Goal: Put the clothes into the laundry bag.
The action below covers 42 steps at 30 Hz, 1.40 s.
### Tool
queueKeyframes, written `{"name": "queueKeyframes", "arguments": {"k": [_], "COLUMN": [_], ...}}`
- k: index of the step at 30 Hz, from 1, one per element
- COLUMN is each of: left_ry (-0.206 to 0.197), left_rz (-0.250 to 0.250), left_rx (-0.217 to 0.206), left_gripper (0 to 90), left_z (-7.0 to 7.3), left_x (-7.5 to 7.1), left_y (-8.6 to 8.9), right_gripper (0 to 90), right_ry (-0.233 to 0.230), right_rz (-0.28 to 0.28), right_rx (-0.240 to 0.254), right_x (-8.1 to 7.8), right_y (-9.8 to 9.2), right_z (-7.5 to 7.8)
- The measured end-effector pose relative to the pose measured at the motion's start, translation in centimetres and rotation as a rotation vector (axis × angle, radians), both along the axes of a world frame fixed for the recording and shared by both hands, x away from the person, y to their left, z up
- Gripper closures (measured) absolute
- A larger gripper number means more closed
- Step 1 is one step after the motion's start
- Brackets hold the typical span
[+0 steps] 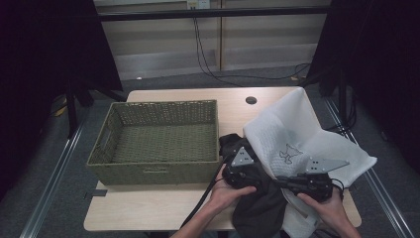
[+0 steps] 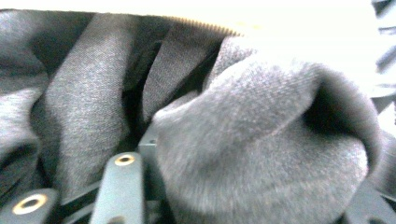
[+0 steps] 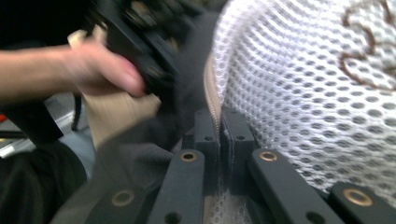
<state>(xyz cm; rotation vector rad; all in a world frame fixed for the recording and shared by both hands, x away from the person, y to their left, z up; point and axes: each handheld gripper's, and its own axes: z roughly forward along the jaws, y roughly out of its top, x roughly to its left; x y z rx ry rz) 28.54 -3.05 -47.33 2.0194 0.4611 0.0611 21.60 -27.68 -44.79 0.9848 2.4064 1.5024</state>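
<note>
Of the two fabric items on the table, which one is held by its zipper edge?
The white mesh bag: the right gripper pinches its zipper edge. The dark garment is plain grey cloth.

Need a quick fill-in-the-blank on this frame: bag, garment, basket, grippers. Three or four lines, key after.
1. The right gripper is shut on the zipper edge of the white ____ bag.
2. The garment at the bag's mouth is dark ____.
3. The woven basket stands to the ____ of the bag in the high view.
4. Nothing lies in the ____.

Missing words: mesh; grey; left; basket
</note>
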Motion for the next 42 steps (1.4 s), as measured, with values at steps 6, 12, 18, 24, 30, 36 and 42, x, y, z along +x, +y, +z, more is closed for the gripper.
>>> {"name": "queueKeyframes", "arguments": {"k": [6, 12, 18, 24, 30, 36, 42], "left_ry": [-0.031, -0.055, -0.048, 0.038, 0.05, 0.046, 0.0], "left_rz": [-0.046, -0.072, -0.05, -0.052, -0.064, -0.087, -0.067], "left_rx": [-0.009, 0.018, 0.144, 0.129, 0.126, 0.091, 0.082], "left_gripper": [37.8, 41.3, 55.1, 82.4, 83.0, 68.1, 61.7], "left_z": [1.3, 1.7, -1.8, -2.5, -2.6, -1.9, -0.7], "left_x": [-1.1, -1.7, -1.4, -0.8, -1.4, -1.5, -2.0], "left_y": [1.7, 2.9, 0.3, -0.5, -1.6, 1.0, 4.6], "right_gripper": [86.7, 84.7, 59.1, 29.3, 18.5, 39.5, 68.2], "right_ry": [0.003, -0.004, -0.073, -0.147, -0.08, -0.022, -0.023], "right_rz": [-0.04, -0.084, -0.081, -0.135, -0.138, -0.147, -0.121], "right_rx": [-0.07, -0.072, -0.032, -0.01, -0.069, -0.256, -0.275], "right_x": [-0.4, -0.4, -0.9, 0.4, 3.2, 4.5, 4.6], "right_y": [-1.2, -2.4, -1.5, -0.7, 0.6, 0.5, 0.3], "right_z": [-0.9, -0.6, 1.8, 3.9, 1.7, -1.4, -2.3]}}
